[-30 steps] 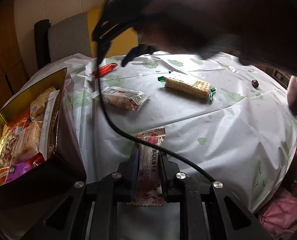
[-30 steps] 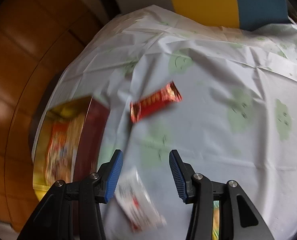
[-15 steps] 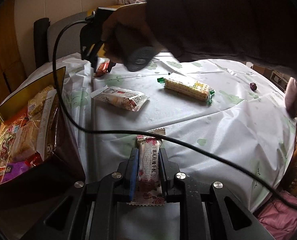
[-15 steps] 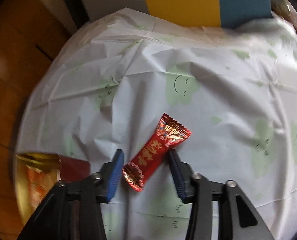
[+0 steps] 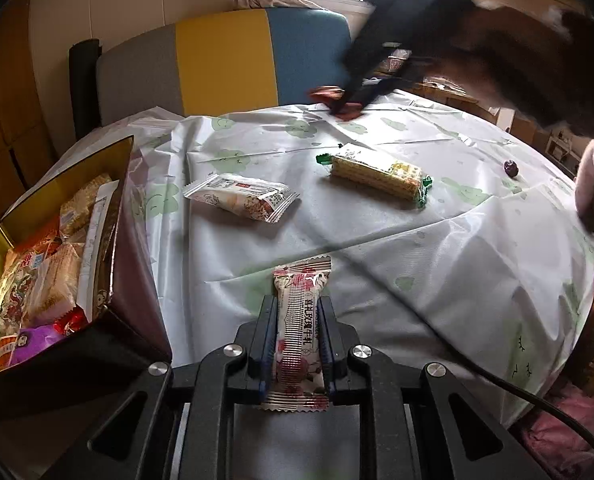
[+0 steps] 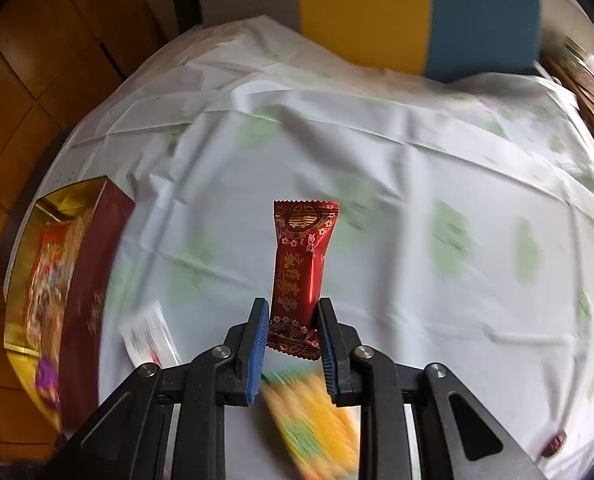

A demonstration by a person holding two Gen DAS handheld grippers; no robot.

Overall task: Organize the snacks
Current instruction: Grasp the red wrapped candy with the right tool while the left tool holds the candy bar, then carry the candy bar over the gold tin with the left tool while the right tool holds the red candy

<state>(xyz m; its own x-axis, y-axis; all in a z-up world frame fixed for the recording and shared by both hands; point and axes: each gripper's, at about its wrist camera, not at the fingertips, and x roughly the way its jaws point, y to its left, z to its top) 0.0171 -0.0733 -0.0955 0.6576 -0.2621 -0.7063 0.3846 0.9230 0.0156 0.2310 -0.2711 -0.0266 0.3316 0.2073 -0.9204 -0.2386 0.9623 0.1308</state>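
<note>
The gold-lined box (image 5: pixel 69 216) is taken as the landmark; it stands at the left edge of the table (image 5: pixel 437 248) and is already partly filled with wrapped snacks. Just to the right of the box, the left gripper (image 5: pixel 297 336) is clamped on a white floral candy bar (image 5: pixel 300 320), which is held lengthwise between the pads with its far end pointing out over the cloth. This bar should be carried over the near wall of the box and lowered flat before the pads are parted, so that it is not left propped on the packets beneath.

Farther right of the box, a white biscuit packet (image 5: pixel 243 198) and a green-ended wafer pack (image 5: pixel 377 176) lie on the table, still to be collected. A small dark fruit (image 5: pixel 510 168) is seen far from the box, near the table's right edge.

Farthest from the box, the right gripper (image 6: pixel 291 324) is closing on a red candy bar (image 6: pixel 303 272); the pads are pressed against its lower part and it is held clear of the cloth. Since only the lower part is pinched, the grip should be firm before the bar is swung toward the box, and the trailing cable should be kept off the loose packets.
</note>
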